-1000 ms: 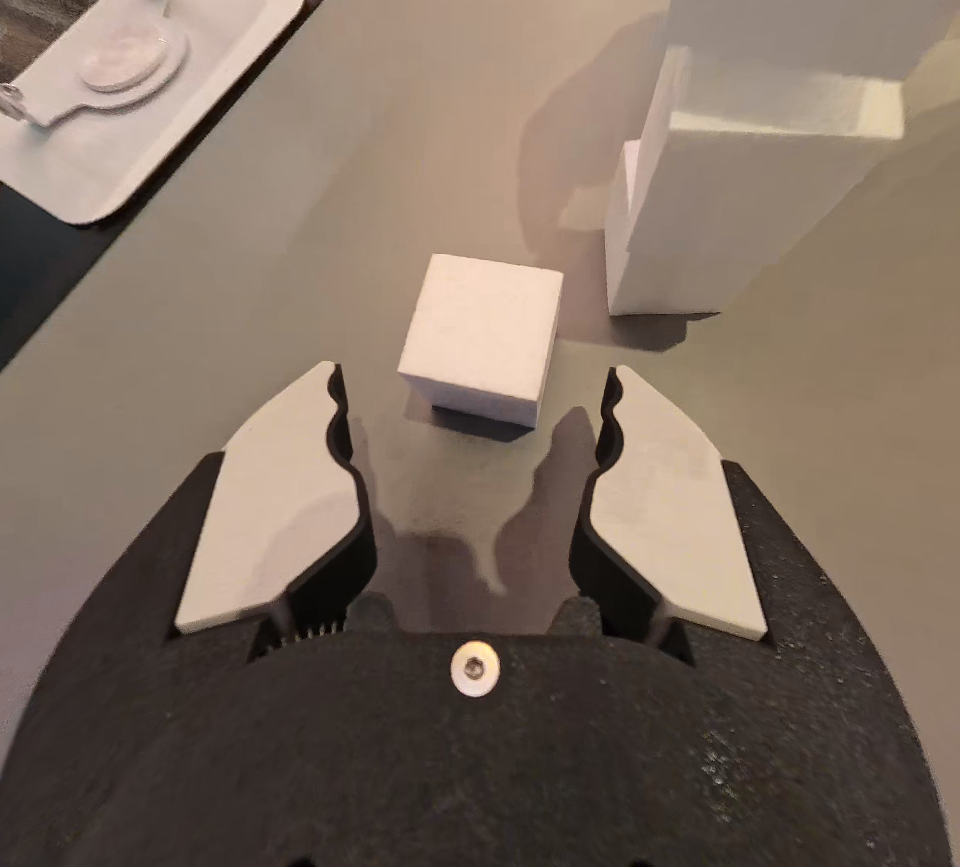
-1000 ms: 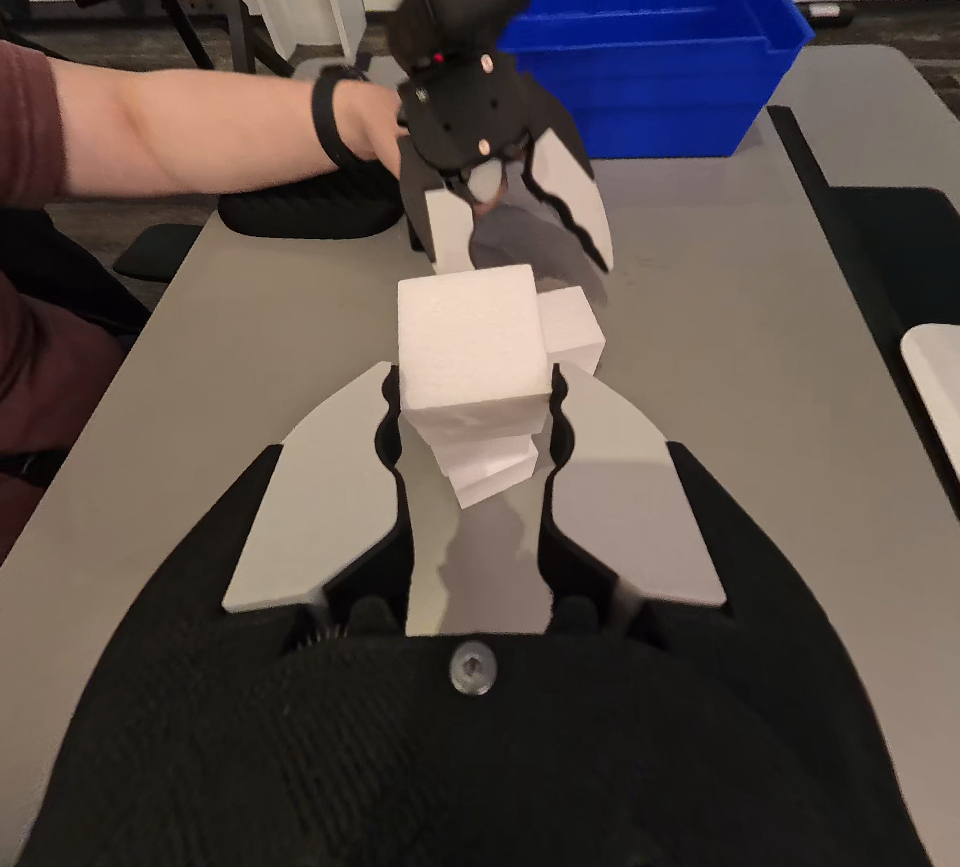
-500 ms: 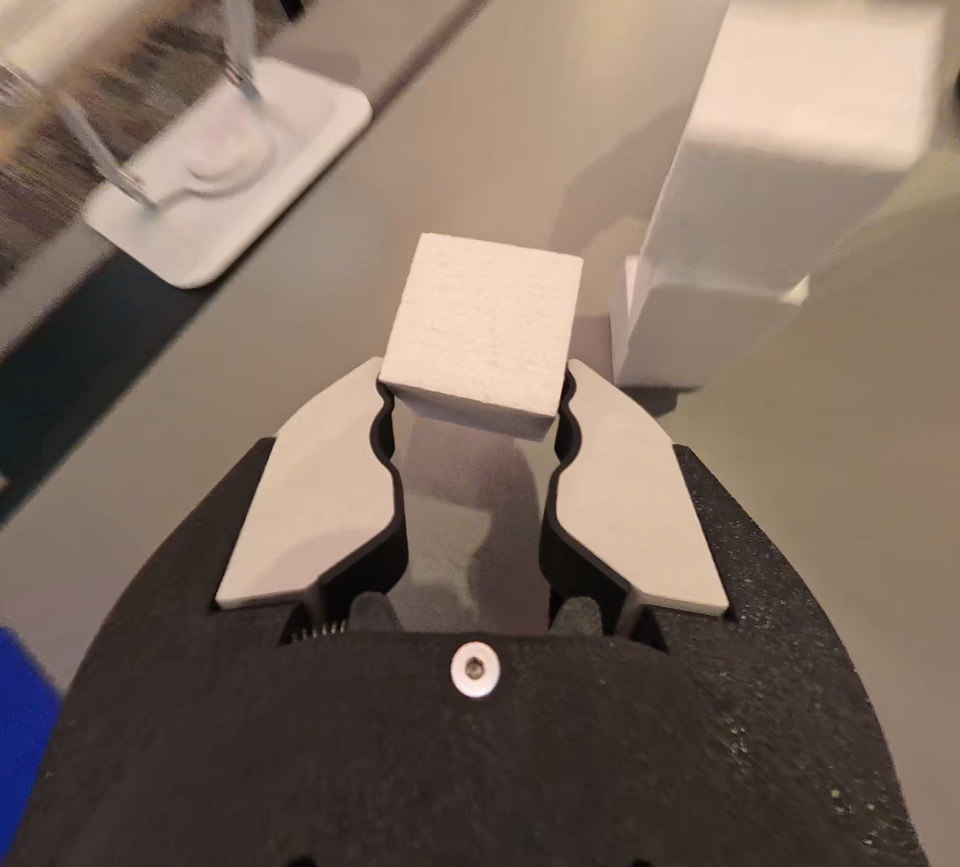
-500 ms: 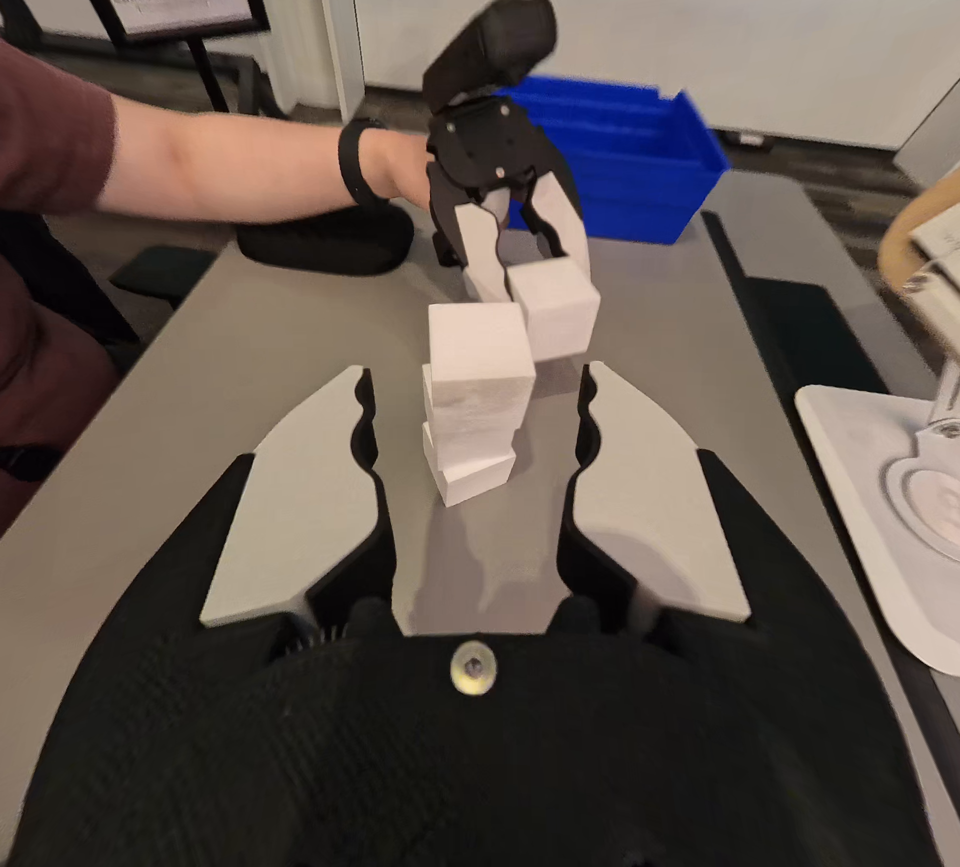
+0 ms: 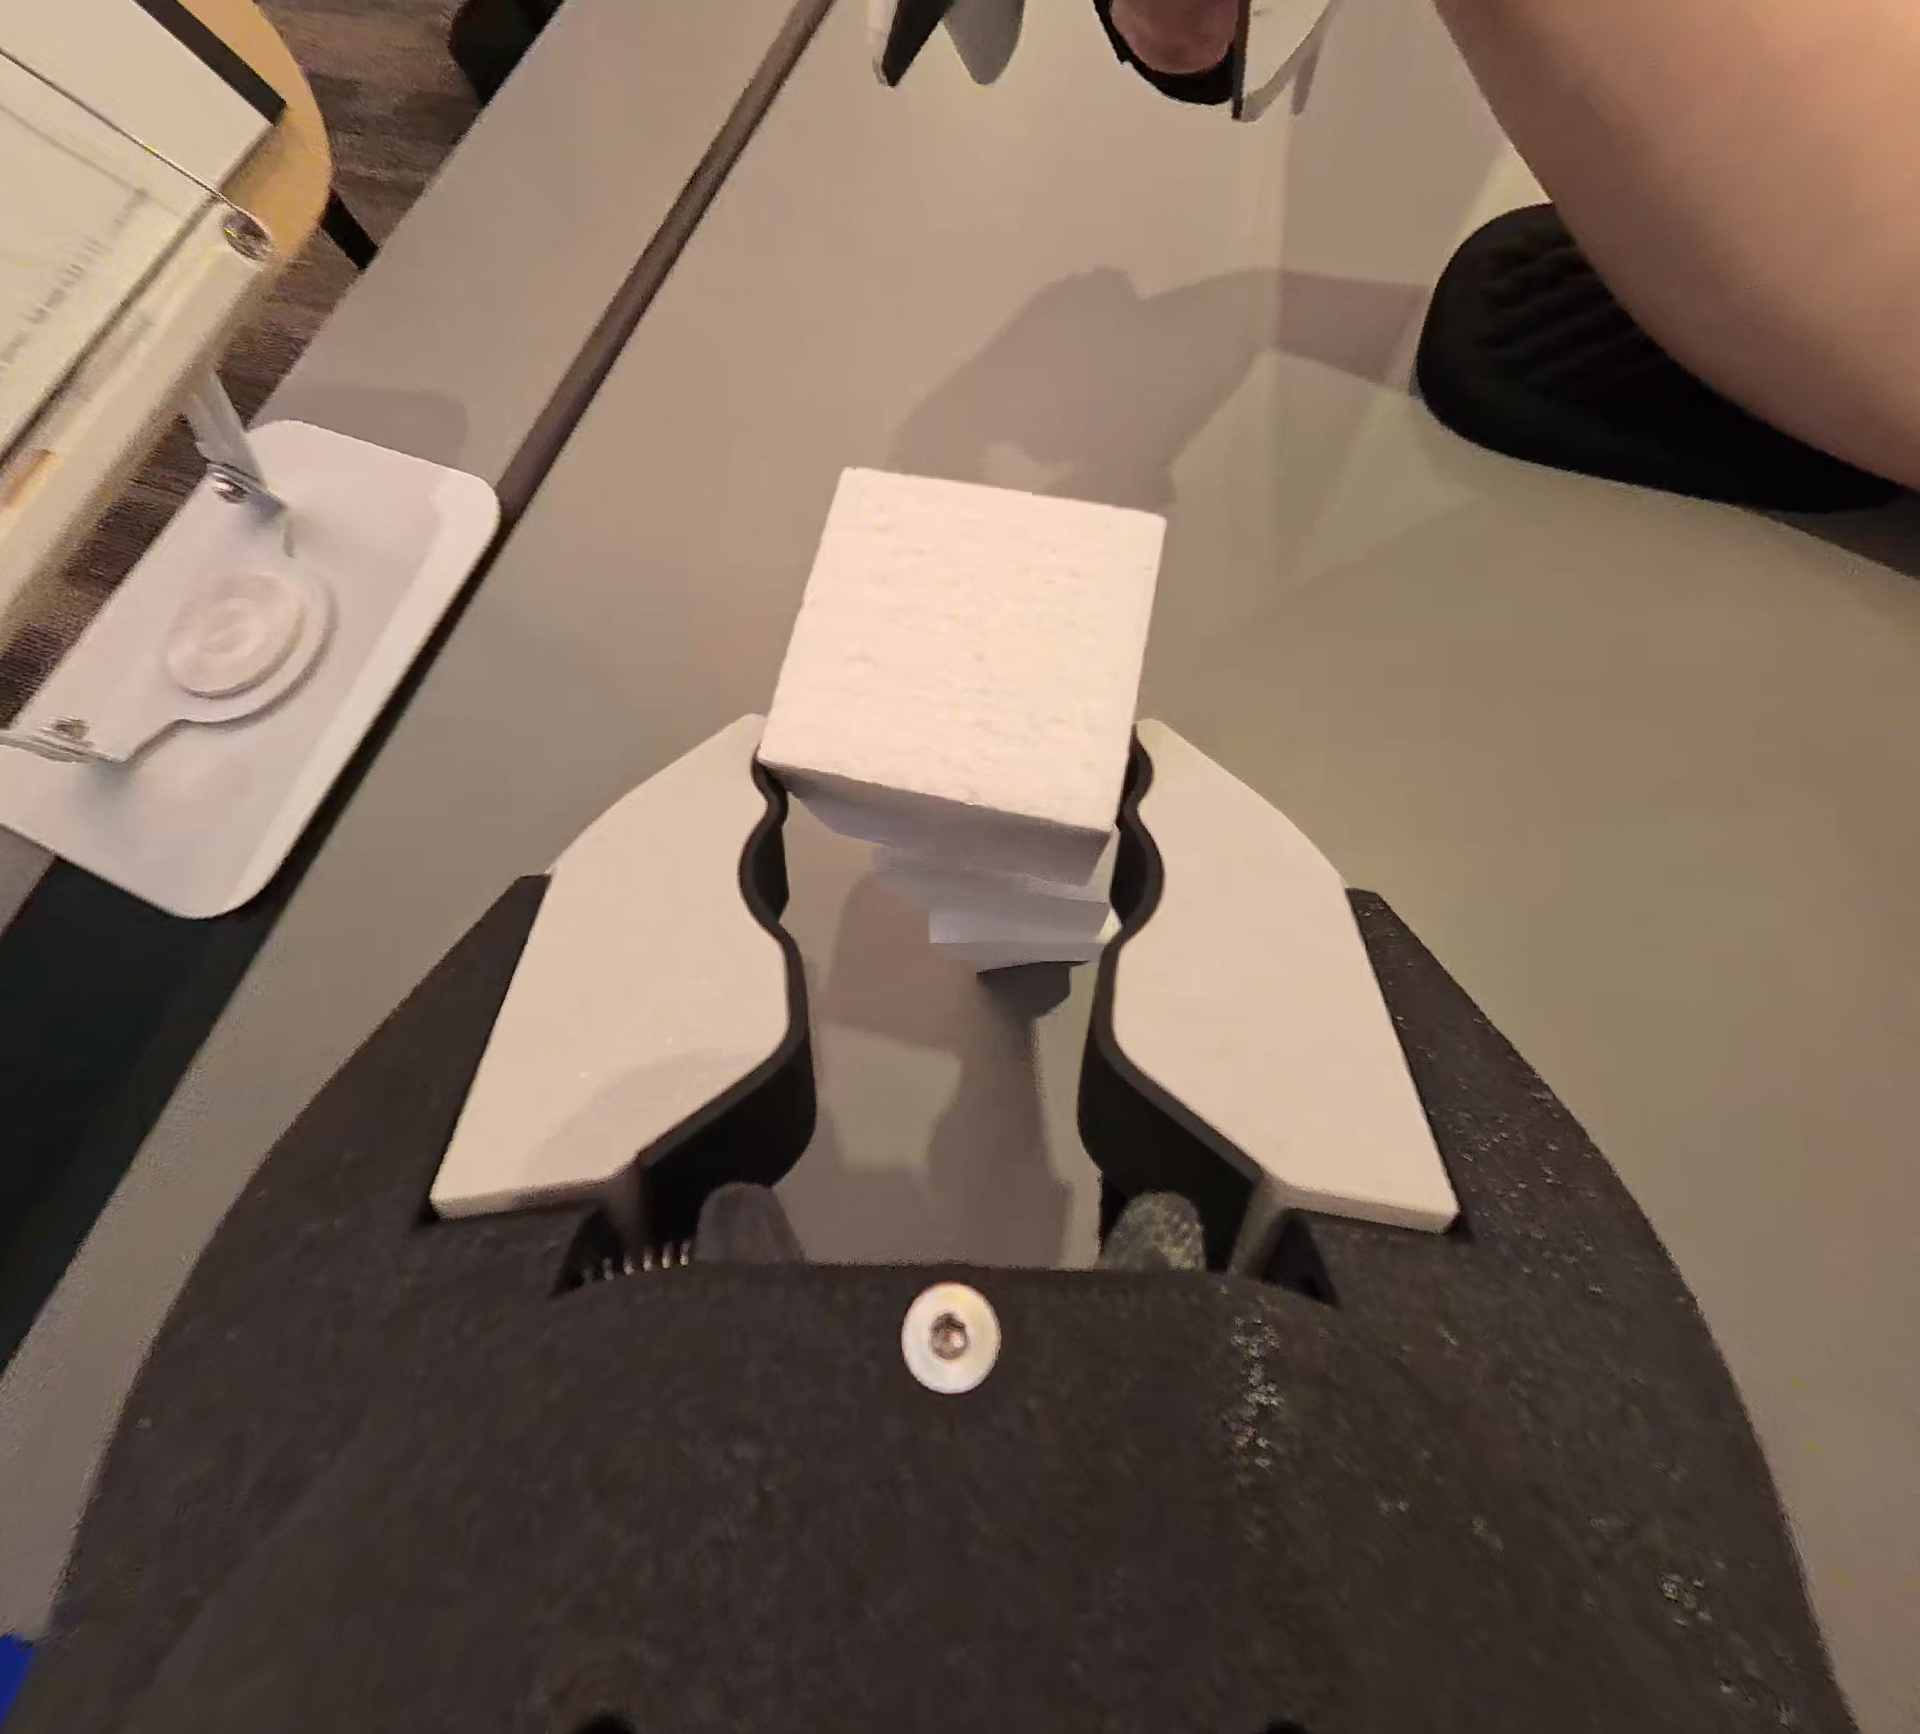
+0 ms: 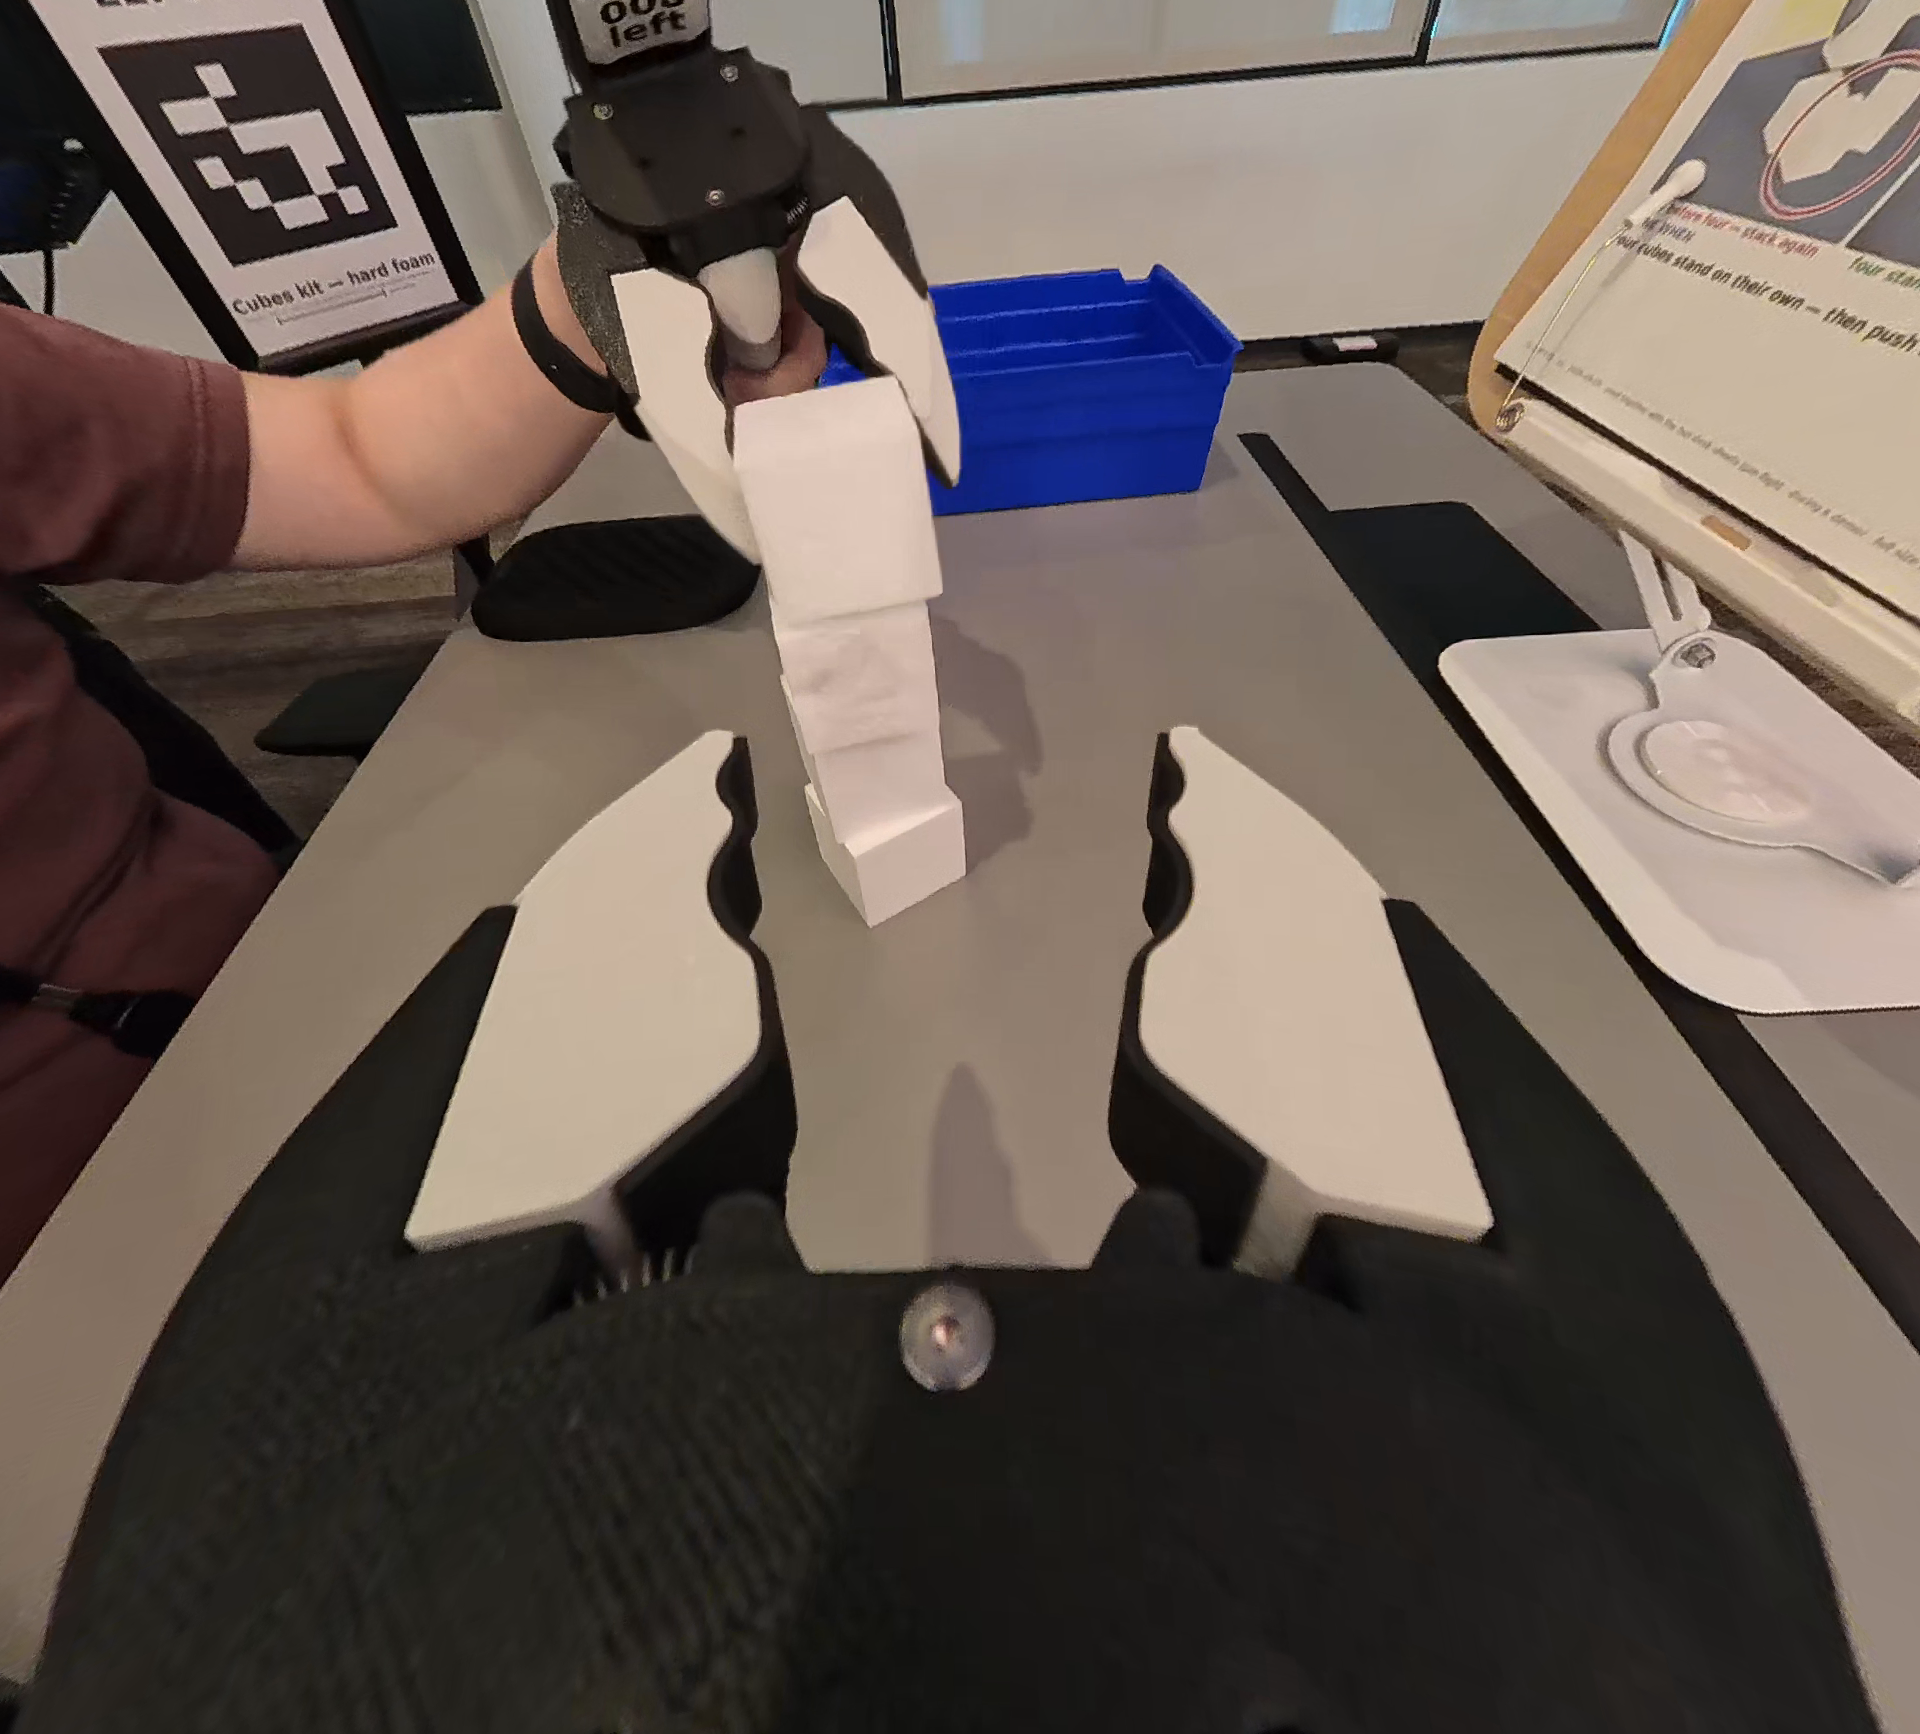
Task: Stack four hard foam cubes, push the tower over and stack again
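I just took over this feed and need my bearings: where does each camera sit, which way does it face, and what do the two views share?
Left wrist view: on the left gripper, high above the table, looking steeply down its fingers, shut on the top cube of the tower; the right gripper and a forearm show opposite.
Right wrist view: on the open right gripper, lower, looking level across the table at the tower, with the left gripper and arm behind.
Shared: tower, table, white stand base, each other's gripper.
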A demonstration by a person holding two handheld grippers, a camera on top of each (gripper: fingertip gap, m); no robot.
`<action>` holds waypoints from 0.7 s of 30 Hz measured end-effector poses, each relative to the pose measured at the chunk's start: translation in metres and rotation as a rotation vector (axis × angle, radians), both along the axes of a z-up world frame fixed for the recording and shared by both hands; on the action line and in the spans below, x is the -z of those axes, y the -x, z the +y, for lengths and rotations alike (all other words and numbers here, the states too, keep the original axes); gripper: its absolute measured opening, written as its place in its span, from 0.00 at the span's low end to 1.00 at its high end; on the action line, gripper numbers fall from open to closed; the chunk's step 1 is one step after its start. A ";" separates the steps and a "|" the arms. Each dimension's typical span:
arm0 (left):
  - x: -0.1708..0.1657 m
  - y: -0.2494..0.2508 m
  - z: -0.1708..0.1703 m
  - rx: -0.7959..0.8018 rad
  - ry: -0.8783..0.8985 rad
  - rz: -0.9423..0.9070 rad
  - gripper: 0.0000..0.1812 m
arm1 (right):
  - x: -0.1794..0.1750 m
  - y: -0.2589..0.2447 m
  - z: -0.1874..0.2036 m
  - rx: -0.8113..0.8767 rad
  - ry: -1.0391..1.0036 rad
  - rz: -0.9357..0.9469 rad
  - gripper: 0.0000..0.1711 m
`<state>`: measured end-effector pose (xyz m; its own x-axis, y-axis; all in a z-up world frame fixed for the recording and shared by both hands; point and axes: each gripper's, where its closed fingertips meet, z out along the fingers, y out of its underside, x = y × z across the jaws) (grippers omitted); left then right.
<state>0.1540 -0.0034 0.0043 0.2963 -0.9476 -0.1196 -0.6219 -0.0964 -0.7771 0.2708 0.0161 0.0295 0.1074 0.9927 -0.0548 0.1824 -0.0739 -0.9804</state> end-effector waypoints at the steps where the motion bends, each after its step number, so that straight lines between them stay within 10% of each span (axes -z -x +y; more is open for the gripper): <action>1: 0.003 0.000 -0.001 0.004 0.016 -0.008 0.34 | 0.002 0.001 0.000 -0.004 0.003 -0.009 0.43; 7: -0.009 0.019 -0.008 -0.058 0.065 -0.130 0.49 | 0.014 0.003 0.001 -0.007 0.014 -0.061 0.43; 13: 0.049 0.090 0.002 -0.289 0.042 -0.134 0.00 | 0.009 -0.026 0.011 0.101 0.007 -0.088 0.43; 21: 0.113 0.052 -0.004 -0.384 0.183 -0.031 0.00 | -0.016 -0.091 0.017 0.309 0.013 -0.035 0.41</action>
<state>0.1025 -0.0077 -0.1083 0.6329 -0.7723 0.0544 -0.4907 -0.4545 -0.7434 0.3617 0.0335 0.0451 0.4064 0.9119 -0.0583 0.1832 -0.1438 -0.9725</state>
